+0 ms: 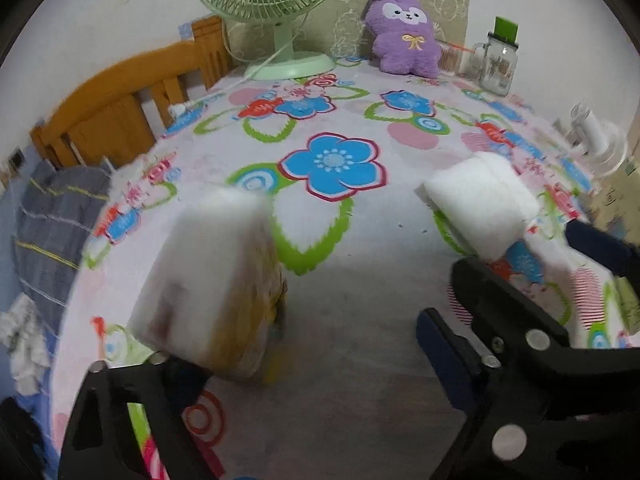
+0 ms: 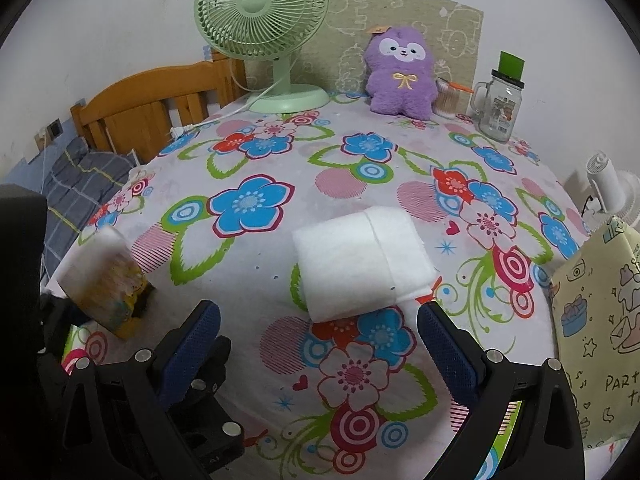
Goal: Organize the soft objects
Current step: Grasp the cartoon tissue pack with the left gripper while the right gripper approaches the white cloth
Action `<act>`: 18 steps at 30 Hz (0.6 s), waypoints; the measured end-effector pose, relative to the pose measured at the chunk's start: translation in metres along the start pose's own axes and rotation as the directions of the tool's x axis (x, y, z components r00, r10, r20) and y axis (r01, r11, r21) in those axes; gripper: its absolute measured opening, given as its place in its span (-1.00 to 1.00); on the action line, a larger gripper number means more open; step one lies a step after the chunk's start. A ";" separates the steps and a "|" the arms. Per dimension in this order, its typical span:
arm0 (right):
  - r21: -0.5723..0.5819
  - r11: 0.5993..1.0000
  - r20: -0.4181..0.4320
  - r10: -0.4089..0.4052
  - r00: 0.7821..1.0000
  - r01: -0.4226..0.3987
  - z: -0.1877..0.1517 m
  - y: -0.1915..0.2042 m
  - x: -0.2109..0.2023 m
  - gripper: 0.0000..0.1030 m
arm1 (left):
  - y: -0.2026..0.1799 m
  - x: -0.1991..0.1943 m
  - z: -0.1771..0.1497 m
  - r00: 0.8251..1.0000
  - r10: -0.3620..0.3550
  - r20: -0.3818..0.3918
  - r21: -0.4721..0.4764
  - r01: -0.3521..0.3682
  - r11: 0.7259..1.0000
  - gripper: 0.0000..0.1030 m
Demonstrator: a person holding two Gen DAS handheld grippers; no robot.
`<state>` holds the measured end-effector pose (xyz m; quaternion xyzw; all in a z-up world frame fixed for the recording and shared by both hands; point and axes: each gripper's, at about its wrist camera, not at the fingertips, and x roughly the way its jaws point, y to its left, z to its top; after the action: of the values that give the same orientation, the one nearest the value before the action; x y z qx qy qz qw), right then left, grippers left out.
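While the left tongs (image 1: 288, 344) stand spread beside a blurred white foam block (image 1: 212, 280), not pinching it, the right tongs (image 2: 320, 328) gape toward a second, folded white foam pad (image 2: 360, 260) mid-table (image 2: 260, 360), likely the next pickup. Beyond: one purple plush (image 2: 400, 76), one green fan (image 2: 260, 16), one glass jar (image 2: 498, 108).

"PART" on cream bag (image 2: 600, 312)

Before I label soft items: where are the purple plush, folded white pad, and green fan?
purple plush (image 2: 401, 76), right wrist view, on its belly.
folded white pad (image 2: 360, 264), right wrist view, top face.
green fan (image 2: 260, 8), right wrist view, grille centre.
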<state>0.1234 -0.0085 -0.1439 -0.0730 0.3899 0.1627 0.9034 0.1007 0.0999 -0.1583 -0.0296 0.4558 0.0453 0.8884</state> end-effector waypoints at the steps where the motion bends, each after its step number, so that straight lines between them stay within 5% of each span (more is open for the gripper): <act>1: 0.003 1.000 0.000 0.002 1.000 -0.002 0.000 -0.001 0.000 0.95 | 0.000 -0.001 0.000 1.000 0.005 0.008 -0.005 -0.005 1.000 0.58; 5: 0.009 1.000 0.002 -0.008 1.000 0.008 0.002 -0.002 0.001 0.95 | -0.004 -0.005 0.002 1.000 -0.014 0.023 0.003 0.014 1.000 -0.12; 8: 0.019 1.000 0.003 -0.015 1.000 0.015 0.004 -0.006 0.001 0.95 | -0.007 -0.006 0.004 0.999 -0.035 0.023 0.010 0.035 0.999 -0.45; 18: 0.050 0.999 0.009 -0.019 1.000 0.019 0.012 -0.022 0.002 0.95 | -0.028 -0.009 0.018 0.996 -0.074 0.053 0.058 0.071 0.996 -0.54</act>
<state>0.1410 -0.0253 -0.1368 -0.0533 0.3887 0.1447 0.9084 0.1126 0.0733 -0.1401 -0.0198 0.4308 0.0008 0.9022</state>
